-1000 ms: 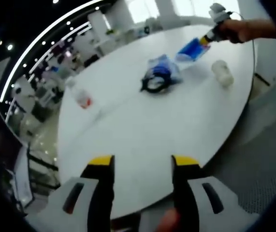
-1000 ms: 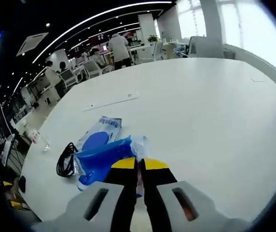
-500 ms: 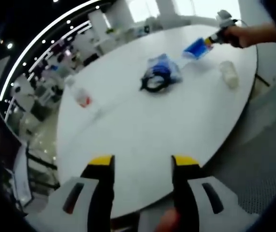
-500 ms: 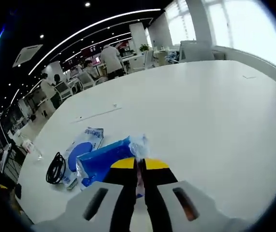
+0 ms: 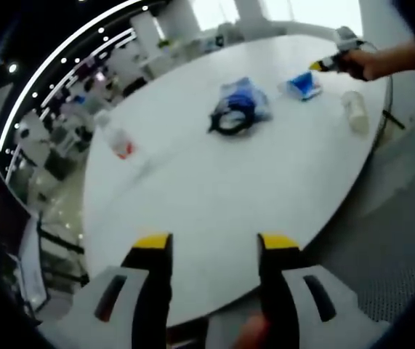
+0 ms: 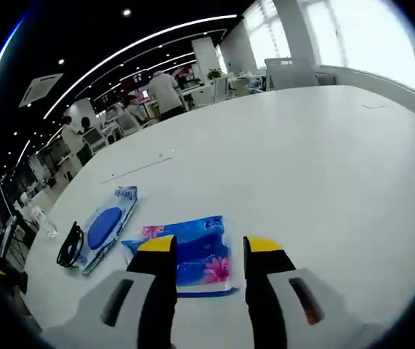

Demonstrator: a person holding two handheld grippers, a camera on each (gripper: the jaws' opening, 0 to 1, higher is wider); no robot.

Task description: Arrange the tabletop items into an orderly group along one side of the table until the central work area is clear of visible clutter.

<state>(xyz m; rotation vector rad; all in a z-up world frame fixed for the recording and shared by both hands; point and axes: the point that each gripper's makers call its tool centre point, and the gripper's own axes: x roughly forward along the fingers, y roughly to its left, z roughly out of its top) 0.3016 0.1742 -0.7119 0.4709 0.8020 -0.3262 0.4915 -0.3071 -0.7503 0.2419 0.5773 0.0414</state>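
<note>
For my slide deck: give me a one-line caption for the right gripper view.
Open hand-held gripper poised over a blue tissue pack lying on the white table.

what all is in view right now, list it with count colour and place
round white table: 1, white, under everything
blue floral tissue pack: 1, blue with pink flowers, flat on the table ahead of the right hand-held gripper
blue and white flat pouch: 1, mid-table
black coiled cable: 1, black, against the pouch
clear plastic bottle with red label: 1, far side
white cylindrical container: 1, lying near the table edge
left hand-held gripper: 1, yellow-tipped, open
right hand-held gripper: 1, yellow-tipped, open
</note>
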